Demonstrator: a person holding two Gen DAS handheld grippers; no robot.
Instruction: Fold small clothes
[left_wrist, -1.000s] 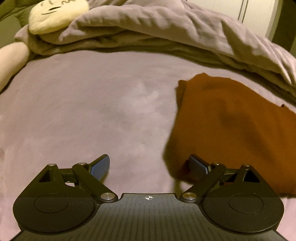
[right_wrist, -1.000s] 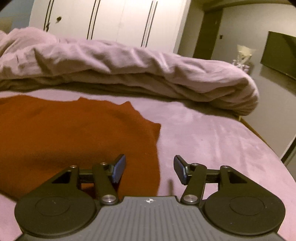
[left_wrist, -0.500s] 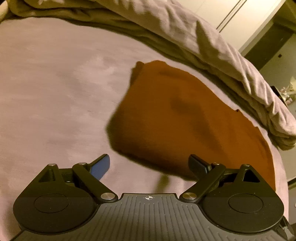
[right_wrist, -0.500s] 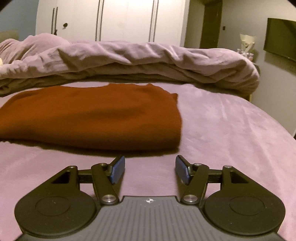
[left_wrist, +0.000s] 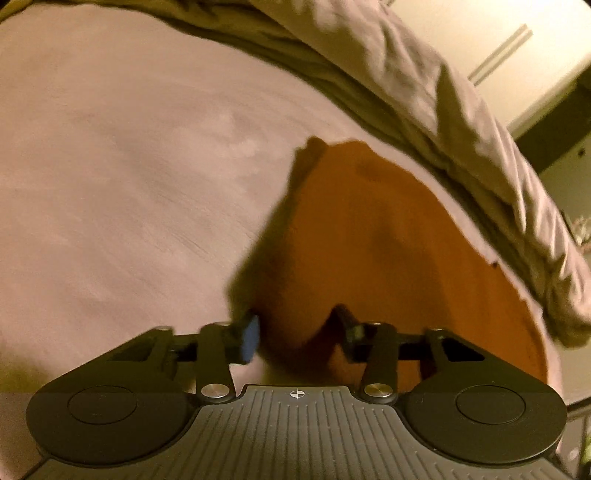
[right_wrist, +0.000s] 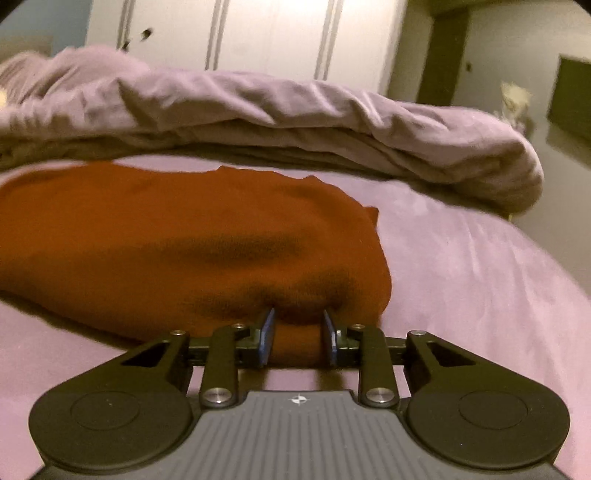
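1. Rust-brown garment (right_wrist: 177, 236) lies flat on the mauve bed sheet (right_wrist: 480, 266), near edge towards us, with the bunched duvet (right_wrist: 295, 110) just behind it. It looks already doubled over: the right-hand side is a rounded fold, not a raw edge.
2. Right gripper (right_wrist: 298, 338): jaws have just been closing and a roll of the near edge sits between them. Both pads press on the cloth, so we call it clamped on the near right corner.
3. Left gripper (left_wrist: 295, 338): jaws have also just been closing, with the garment's near left corner (left_wrist: 291, 332) between them. The view is blurred. The cloth bulges up between the fingers and seems pinched, but we judge that with less confidence than on the right.
4. Handling: soft knit or fleece, limp and light, no stiffness. It will sag between our two holds and drape wherever it is unsupported. Not fragile. The fuzzy surface should grip the pads well, so slip risk is low.
5. Risk: we may pinch only the top layer, or catch the sheet underneath. We want both layers of the fold in each bite.
6. Best holds: the two near corners, well apart, so the edge stays taut.
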